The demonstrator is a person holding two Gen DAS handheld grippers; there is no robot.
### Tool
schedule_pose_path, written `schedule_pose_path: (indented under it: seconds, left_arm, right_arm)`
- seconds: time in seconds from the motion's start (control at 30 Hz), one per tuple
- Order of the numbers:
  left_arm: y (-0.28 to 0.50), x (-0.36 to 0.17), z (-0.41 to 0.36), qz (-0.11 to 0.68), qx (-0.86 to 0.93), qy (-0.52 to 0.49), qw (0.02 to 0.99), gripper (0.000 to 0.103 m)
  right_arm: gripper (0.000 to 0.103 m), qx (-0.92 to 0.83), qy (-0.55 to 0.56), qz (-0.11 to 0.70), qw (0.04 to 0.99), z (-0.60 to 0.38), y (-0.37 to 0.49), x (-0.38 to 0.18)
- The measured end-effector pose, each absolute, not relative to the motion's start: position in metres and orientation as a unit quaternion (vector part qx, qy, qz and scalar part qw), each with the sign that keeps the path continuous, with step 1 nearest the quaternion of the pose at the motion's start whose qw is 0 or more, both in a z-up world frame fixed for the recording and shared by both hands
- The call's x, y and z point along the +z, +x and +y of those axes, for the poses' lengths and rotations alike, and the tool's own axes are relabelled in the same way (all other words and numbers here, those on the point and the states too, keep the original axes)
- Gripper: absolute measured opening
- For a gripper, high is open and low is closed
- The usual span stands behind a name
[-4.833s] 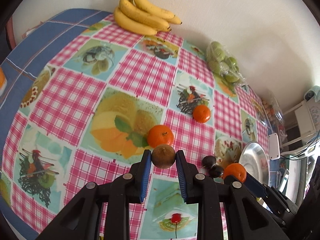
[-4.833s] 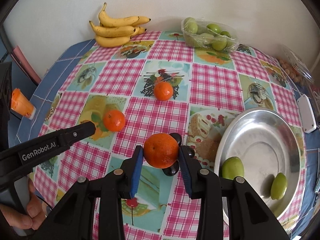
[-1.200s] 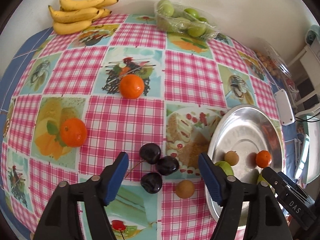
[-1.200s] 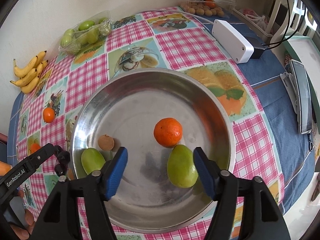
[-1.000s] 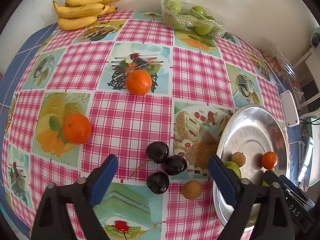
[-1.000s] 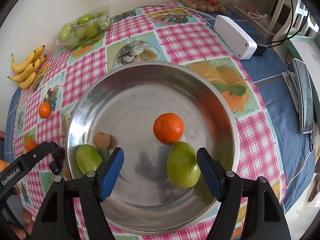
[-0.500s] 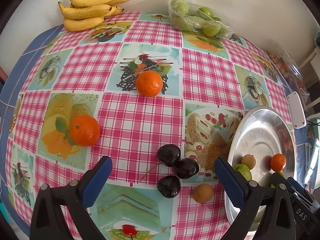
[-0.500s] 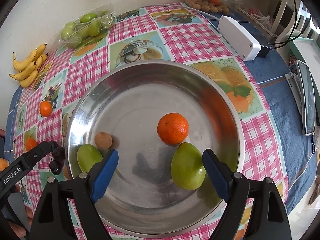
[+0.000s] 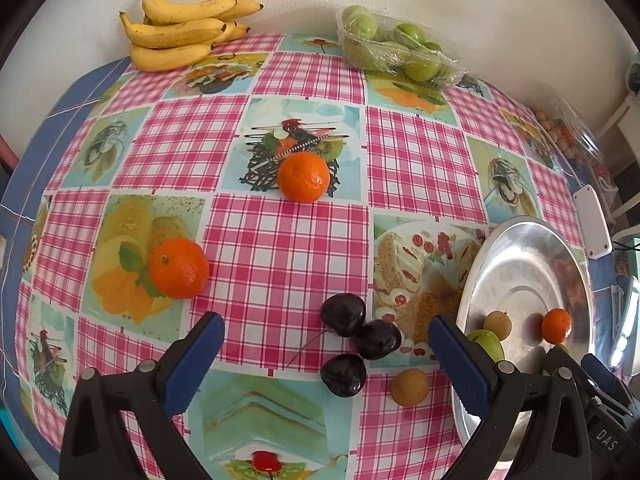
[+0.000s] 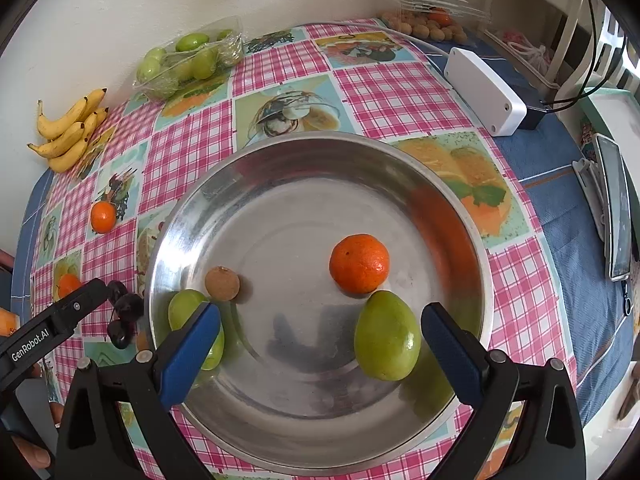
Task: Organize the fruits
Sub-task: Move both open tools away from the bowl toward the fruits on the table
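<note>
A steel bowl point(image 10: 452, 192) holds a mandarin point(image 10: 359, 263), two green fruits point(image 10: 386, 336) and a small brown fruit point(image 10: 222, 284). My right gripper point(image 10: 320, 334) hovers over the bowl, jaws still opening, with nothing pressed between them. My left gripper point(image 9: 326, 350) stands open above three dark cherries point(image 9: 362, 338) on the checked tablecloth; a small brown fruit point(image 9: 409, 387) lies beside them, close to the bowl point(image 9: 520, 248). Two mandarins point(image 9: 179, 268) point(image 9: 304, 177) lie farther out on the cloth.
Bananas point(image 9: 180, 36) and a wrapped tray of green fruit point(image 9: 394, 50) sit at the wall. A white box point(image 10: 484, 92) with a cable, a phone point(image 10: 618, 208) and a clear tub of small fruit point(image 10: 424, 26) lie right of the bowl.
Both grippers' jaws have spread wider over the last second. The fruits in the bowl and on the cloth have stayed put.
</note>
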State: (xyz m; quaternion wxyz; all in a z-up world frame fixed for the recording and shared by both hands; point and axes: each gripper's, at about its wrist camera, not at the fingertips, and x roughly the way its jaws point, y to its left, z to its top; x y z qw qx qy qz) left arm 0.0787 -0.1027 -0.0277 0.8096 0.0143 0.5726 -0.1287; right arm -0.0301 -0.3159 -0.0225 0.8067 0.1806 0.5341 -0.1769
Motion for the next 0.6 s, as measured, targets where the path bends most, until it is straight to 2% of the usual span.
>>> schedule_pose_path:
  seconds: [0.6]
  left_arm:
    - [0.082,-0.013,-0.054,0.567,-0.117,-0.019,0.815,0.103]
  right_arm:
    - [0.101,-0.105,0.156,0.555,0.810,-0.263,-0.014,-0.021]
